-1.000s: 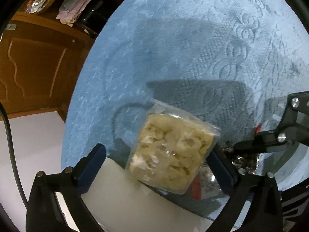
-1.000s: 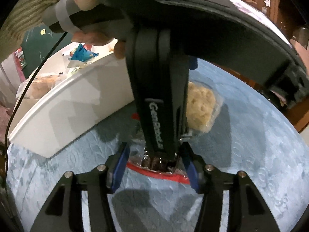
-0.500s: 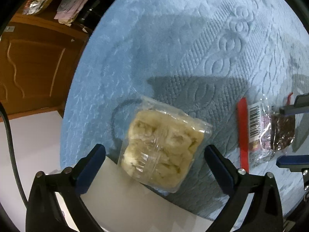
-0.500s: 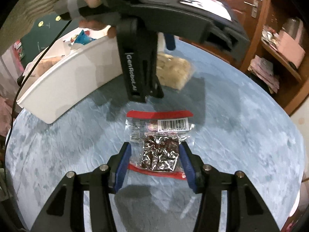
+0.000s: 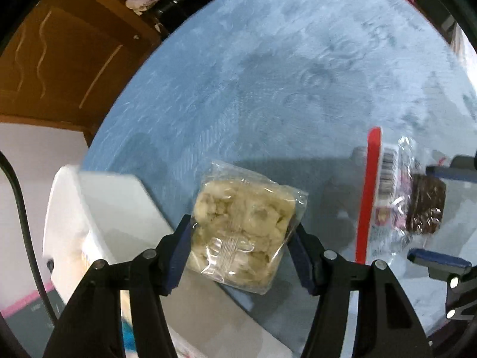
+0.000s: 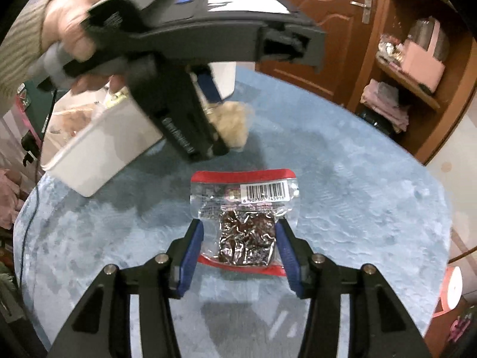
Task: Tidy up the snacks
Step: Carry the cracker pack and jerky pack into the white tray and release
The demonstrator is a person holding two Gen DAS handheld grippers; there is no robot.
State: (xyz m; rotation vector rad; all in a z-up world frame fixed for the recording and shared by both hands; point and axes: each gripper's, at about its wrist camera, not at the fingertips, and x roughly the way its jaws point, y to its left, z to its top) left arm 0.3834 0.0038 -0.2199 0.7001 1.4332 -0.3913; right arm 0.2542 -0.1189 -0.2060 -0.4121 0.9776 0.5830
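A clear packet of pale yellow snack (image 5: 244, 223) sits between the blue pads of my left gripper (image 5: 241, 232). Its jaws are closing and both pads touch the packet's sides, holding it off the blue tablecloth (image 5: 268, 74) near the white bin (image 5: 113, 203). In the right wrist view the left gripper (image 6: 217, 116) carries that pale packet (image 6: 235, 122) beside the bin (image 6: 98, 155). My right gripper (image 6: 238, 238) is shut on a dark snack packet (image 6: 247, 208) with red edges and a barcode, raised above the cloth. The left wrist view shows this dark packet (image 5: 399, 197) at the right.
The round table is covered in blue embossed cloth. The white bin holds other packets. A person's hand (image 6: 71, 32) in a ribbed sleeve grips the left tool. Wooden shelves (image 6: 417, 59) with clutter and a brown door stand behind the table.
The left jaws came in from wide open onto the pale packet and lifted it toward the bin. The right gripper rose with the dark packet, out from under the left tool.
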